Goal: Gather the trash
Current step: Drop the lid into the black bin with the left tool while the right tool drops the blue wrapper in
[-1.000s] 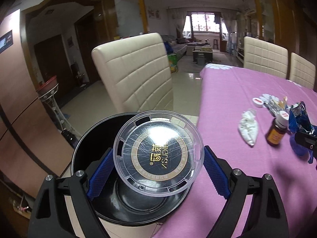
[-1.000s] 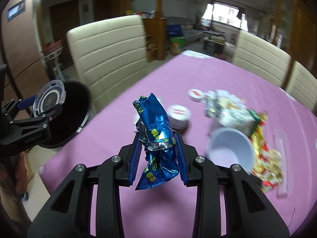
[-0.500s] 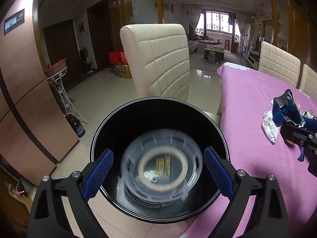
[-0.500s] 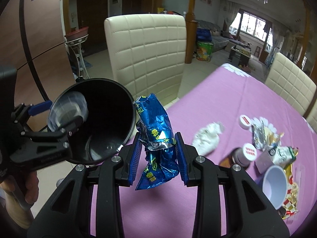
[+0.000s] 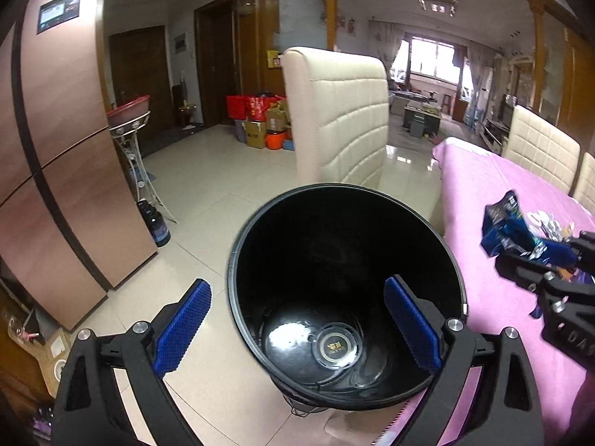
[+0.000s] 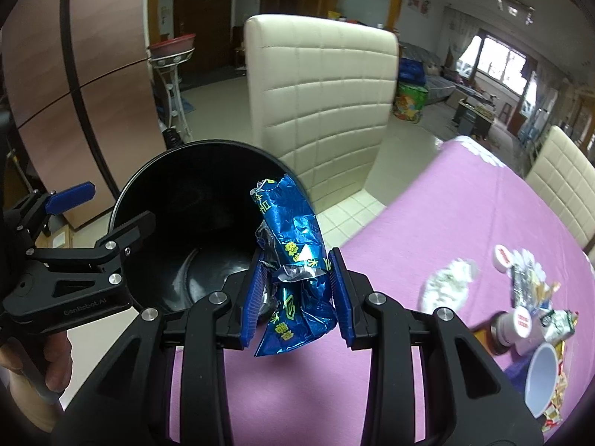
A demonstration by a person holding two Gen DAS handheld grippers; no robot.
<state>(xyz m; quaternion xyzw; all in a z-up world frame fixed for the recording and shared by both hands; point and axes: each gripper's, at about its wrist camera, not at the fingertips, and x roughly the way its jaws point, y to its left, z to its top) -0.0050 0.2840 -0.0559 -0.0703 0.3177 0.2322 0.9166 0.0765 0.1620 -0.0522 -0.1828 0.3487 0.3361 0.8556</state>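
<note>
A black round trash bin (image 5: 346,245) stands on the floor beside the pink-clothed table (image 5: 494,319). A clear plastic lid (image 5: 337,347) lies at its bottom. My left gripper (image 5: 297,327) is open and empty above the bin's near rim. My right gripper (image 6: 297,293) is shut on a crumpled blue foil wrapper (image 6: 293,264), held over the table edge next to the bin (image 6: 178,208). The wrapper also shows at the right in the left wrist view (image 5: 517,234).
A cream chair (image 6: 319,104) stands behind the bin. On the table (image 6: 446,230) lie a white crumpled tissue (image 6: 446,286), a brown bottle with white cap (image 6: 513,327), a white cup (image 6: 543,375) and several wrappers. A brown fridge (image 5: 55,171) stands at the left.
The clear lid left my left gripper and fell to the bin's bottom; the left gripper stayed open above it. My right gripper carried the blue wrapper leftward up to the bin.
</note>
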